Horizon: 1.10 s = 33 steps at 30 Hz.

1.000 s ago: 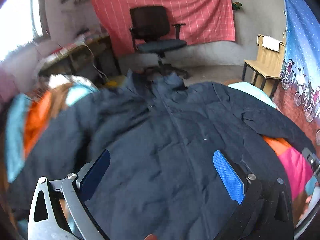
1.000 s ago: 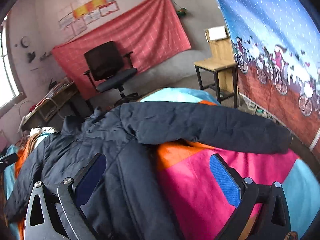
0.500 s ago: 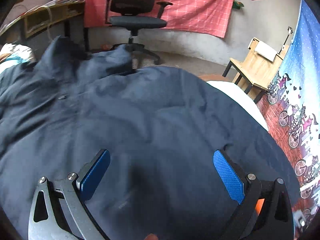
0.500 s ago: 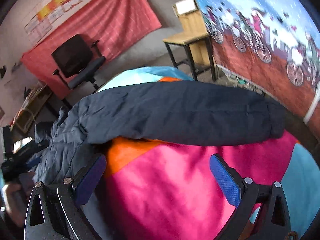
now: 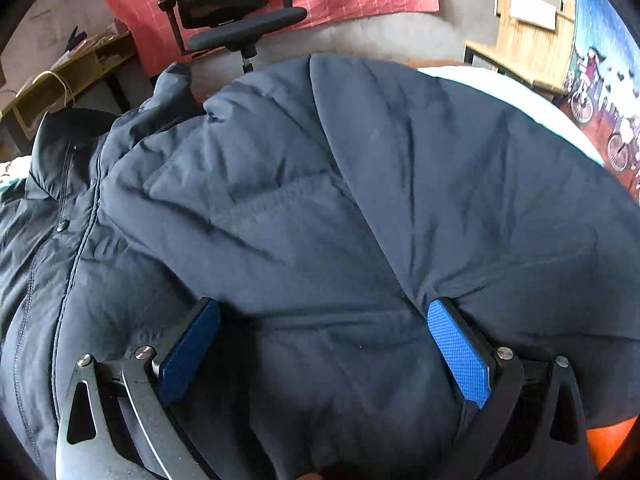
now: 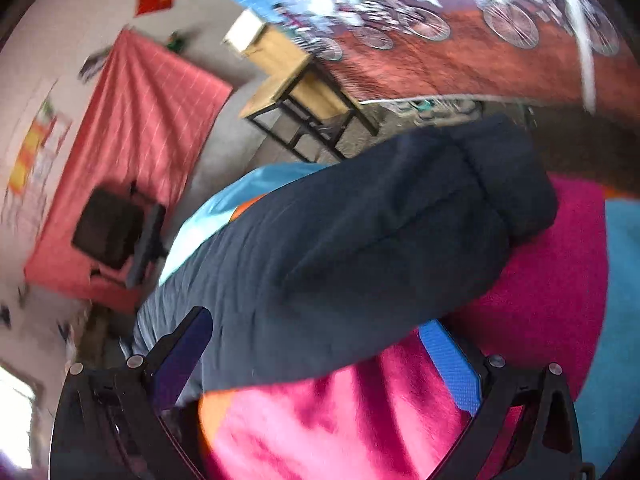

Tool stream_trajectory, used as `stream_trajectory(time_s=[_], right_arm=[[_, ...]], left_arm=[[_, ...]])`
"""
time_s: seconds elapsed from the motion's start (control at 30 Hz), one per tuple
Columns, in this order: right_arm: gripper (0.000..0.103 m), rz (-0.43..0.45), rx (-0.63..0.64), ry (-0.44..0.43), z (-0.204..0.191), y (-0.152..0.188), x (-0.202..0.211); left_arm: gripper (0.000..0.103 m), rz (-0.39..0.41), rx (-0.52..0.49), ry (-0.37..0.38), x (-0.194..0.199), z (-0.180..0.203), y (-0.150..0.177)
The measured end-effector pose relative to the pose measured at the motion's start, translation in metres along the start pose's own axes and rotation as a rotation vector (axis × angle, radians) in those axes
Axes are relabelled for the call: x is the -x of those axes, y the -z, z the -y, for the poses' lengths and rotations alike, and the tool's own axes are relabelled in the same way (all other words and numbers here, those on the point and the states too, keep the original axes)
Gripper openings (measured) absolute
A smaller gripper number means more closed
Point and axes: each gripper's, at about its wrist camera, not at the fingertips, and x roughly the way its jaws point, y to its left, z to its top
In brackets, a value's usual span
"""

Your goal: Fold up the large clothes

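Note:
A large navy padded jacket (image 5: 320,200) lies spread on a bed. Its zipper and collar show at the left of the left wrist view. My left gripper (image 5: 320,344) is open, low over the jacket's right shoulder and sleeve root, with its blue pads (image 5: 460,352) pressing into the fabric. In the right wrist view the jacket's right sleeve (image 6: 380,224) stretches out over the pink bedcover (image 6: 552,272), cuff at the upper right. My right gripper (image 6: 316,356) is open, tilted, straddling the sleeve's lower edge near its middle.
The bedcover has pink, orange (image 5: 612,440) and light blue (image 6: 624,300) patches. A black office chair (image 5: 232,4) stands before a red wall cloth (image 6: 132,128). A wooden chair (image 6: 292,80) stands by a bicycle-print hanging (image 6: 440,20). A desk (image 5: 60,80) is at far left.
My left gripper has moved right and down onto the jacket's shoulder. My right gripper has moved in close to the sleeve and rolled to a tilt. Both stay open.

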Motion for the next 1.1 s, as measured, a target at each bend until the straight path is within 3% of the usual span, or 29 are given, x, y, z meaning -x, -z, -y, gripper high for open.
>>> stream_trajectory(time_s=[0.07,0.13,0.17,0.3,0.5,0.67,0.8,0.97,1.1], right_arm=[[0.098,0.008,-0.030,0.018,0.001,-0.004,-0.003],[0.073,0.013,-0.012,0.067,-0.003,-0.006,-0.002],[0.050,0.013,-0.011,0.069,-0.004,-0.007,-0.002],[0.019,0.022,-0.006,0.093,-0.013,-0.019,0.006],[0.010,0.144,0.276,0.060,-0.082,-0.027,0.042],[0.009,0.272,0.570,-0.006,-0.167,-0.001,0.074],[0.009,0.340,0.807,-0.104,-0.239,0.049,0.090],[0.009,0.292,1.049,-0.278,-0.325,0.135,0.090],[0.009,0.280,1.233,-0.347,-0.362,0.208,0.083]], left_arm=[[0.102,-0.006,-0.001,0.002,-0.004,0.000,0.001],[0.102,-0.007,0.016,0.030,-0.004,-0.005,0.003],[0.102,-0.008,0.030,0.048,-0.003,-0.008,0.002],[0.102,0.019,0.118,0.073,0.026,-0.031,-0.001],[0.102,0.038,0.135,0.072,0.076,-0.083,0.022],[0.102,0.060,0.198,0.032,0.122,-0.143,0.048],[0.102,0.083,0.298,-0.004,0.166,-0.184,0.075],[0.102,0.088,0.381,-0.066,0.197,-0.236,0.108],[0.102,0.103,0.431,-0.102,0.217,-0.269,0.129]])
